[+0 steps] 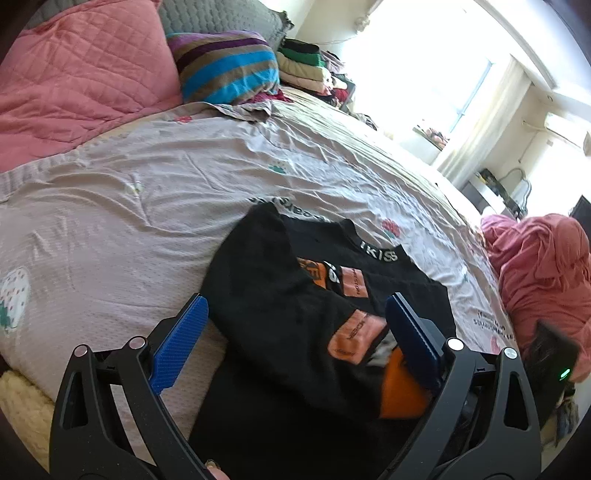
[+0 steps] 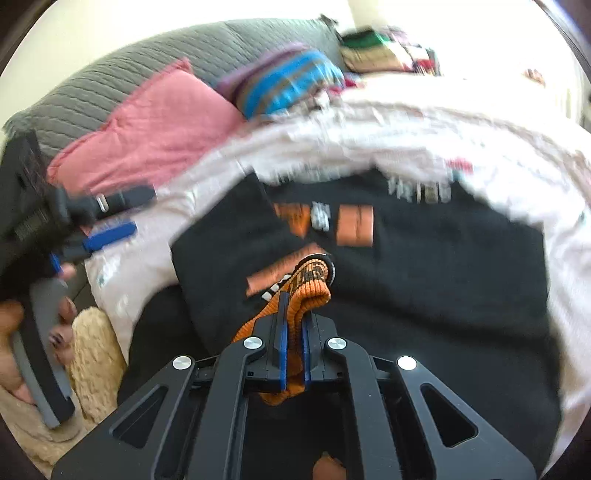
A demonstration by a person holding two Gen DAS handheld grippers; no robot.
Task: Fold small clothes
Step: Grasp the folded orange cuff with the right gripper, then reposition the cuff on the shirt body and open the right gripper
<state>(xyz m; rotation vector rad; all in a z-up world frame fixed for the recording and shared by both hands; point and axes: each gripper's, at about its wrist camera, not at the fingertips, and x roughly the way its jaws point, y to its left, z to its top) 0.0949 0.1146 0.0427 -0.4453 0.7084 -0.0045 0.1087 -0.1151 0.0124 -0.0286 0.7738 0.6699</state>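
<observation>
A small black shirt [image 1: 295,295] with orange patches and a lettered neckband lies on the bed sheet [image 1: 129,206], one side folded over its front. My left gripper [image 1: 295,325] hovers over the folded side, open, with nothing pressed between its blue pads [image 1: 181,332]. In the right wrist view, which is blurred, my right gripper [image 2: 293,306] is shut on the orange ribbed cuff [image 2: 310,291] of the black shirt [image 2: 443,258] and holds it just above the cloth. The left gripper [image 2: 107,229] shows at the left there, open, held by a hand [image 2: 22,332].
Pink quilted pillows [image 1: 74,85], a grey cushion [image 1: 221,18] and a striped pillow [image 1: 225,66] lie at the head of the bed. Folded clothes [image 1: 303,62] are stacked beyond them. A pink blanket [image 1: 543,273] is heaped at the right. A cream fleece [image 2: 92,354] lies at the near edge.
</observation>
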